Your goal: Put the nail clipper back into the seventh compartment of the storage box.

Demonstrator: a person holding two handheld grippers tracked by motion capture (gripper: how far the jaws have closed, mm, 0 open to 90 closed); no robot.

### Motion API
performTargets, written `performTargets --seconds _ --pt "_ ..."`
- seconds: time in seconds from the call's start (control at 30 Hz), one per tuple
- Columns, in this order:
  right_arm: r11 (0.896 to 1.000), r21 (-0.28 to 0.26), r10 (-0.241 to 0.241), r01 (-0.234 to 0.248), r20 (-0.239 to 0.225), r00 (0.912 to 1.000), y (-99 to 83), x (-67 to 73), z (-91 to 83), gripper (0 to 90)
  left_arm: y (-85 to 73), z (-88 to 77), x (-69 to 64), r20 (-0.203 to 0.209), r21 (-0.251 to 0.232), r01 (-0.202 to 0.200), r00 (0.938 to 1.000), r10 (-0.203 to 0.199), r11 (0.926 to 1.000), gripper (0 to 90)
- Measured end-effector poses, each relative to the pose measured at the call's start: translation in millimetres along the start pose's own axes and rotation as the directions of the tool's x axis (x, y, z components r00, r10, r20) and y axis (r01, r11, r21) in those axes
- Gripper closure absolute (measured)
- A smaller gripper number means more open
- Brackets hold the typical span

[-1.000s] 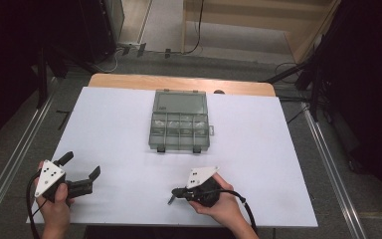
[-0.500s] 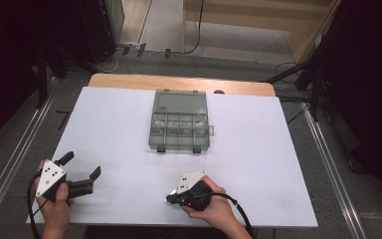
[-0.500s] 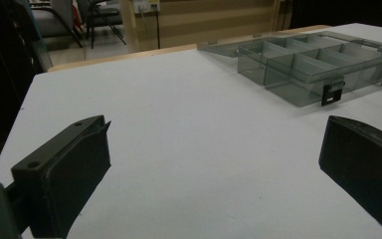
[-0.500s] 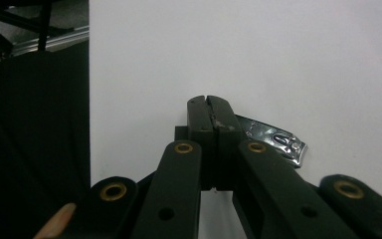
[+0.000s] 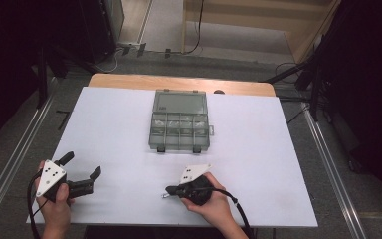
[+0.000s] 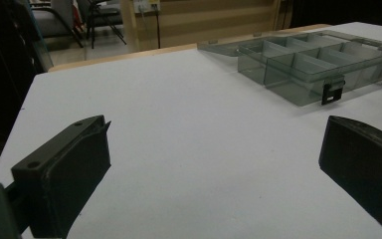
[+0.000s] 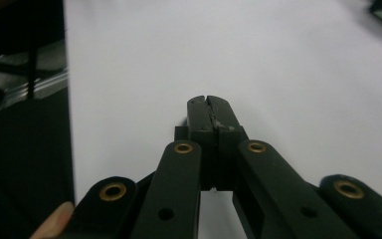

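high view: clear plastic compartment box (image 5: 179, 121) near table's (image 5: 278, 164) far edge, centre. left gripper (image 5: 82, 173) jaws wide, empty, near left corner. right gripper (image 5: 168, 191) jaws pressed together, empty, near front edge. box likely light, rigid, slippery; grip side walls.

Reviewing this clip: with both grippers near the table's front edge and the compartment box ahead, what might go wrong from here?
The right gripper is shut with its tips low over the white table; pushing forward like that could scrape the sheet. The left gripper is open and far from the closed compartment box, so a one-handed push on the latches might slide the box.
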State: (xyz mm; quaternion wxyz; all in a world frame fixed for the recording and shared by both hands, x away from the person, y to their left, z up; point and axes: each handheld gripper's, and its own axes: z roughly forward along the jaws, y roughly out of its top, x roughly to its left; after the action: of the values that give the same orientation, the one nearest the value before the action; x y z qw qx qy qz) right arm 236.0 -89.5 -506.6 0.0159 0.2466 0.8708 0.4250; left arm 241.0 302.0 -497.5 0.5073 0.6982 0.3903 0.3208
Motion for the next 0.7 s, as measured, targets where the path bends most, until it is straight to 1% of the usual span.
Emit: performTargets --seconds 0.03,0.07,0.13,0.17,0.2,0.33,0.43,0.6,0.7 --pt "1.000 -0.014 0.023 -0.022 0.046 0.9987 -2.7 -6.7 -6.2 90.0 0.0 0.0 0.0 0.000 0.000 0.000 1.0000 0.000 1.0000 0.0" --pt "1.000 -0.014 0.023 -0.022 0.046 0.9987 -2.7 -6.7 -6.2 90.0 0.0 0.0 0.0 0.000 0.001 -0.001 1.0000 0.001 1.0000 0.0" --pt "0.997 -0.025 0.069 -0.068 0.078 0.9945 -6.7 -14.2 -10.5 90.0 0.1 0.1 0.0 0.001 0.003 -0.003 1.0000 0.003 1.0000 0.0" --pt "0.997 -0.026 0.074 -0.072 0.084 0.9937 -7.5 -15.8 -10.9 90.0 0.2 0.3 0.0 0.001 0.003 -0.004 1.0000 0.004 1.0000 0.0" --pt "0.996 -0.023 0.093 -0.092 0.089 0.9917 -9.2 -18.7 -10.8 90.0 0.2 0.5 -0.1 0.000 0.003 -0.005 1.0000 0.005 1.0000 0.0" --pt "0.996 -0.007 0.091 -0.091 0.086 0.9921 -9.7 -19.9 -5.3 90.0 0.3 0.6 -0.5 0.000 0.005 -0.006 1.0000 0.006 1.0000 0.0" --pt "0.996 0.008 0.083 -0.085 0.092 0.9923 -9.3 -18.1 -0.6 90.0 0.2 0.5 -0.4 0.000 0.003 -0.005 1.0000 0.005 1.0000 0.0" --pt "0.996 0.029 0.076 -0.079 0.095 0.9926 -9.4 -18.0 0.6 90.0 0.1 0.1 -0.3 0.002 0.001 -0.004 1.0000 0.004 1.0000 0.0" --pt "0.996 0.042 0.071 -0.075 0.087 0.9937 -9.6 -17.2 0.7 90.0 0.0 0.0 -0.2 0.001 0.000 -0.001 1.0000 0.001 1.0000 0.0"
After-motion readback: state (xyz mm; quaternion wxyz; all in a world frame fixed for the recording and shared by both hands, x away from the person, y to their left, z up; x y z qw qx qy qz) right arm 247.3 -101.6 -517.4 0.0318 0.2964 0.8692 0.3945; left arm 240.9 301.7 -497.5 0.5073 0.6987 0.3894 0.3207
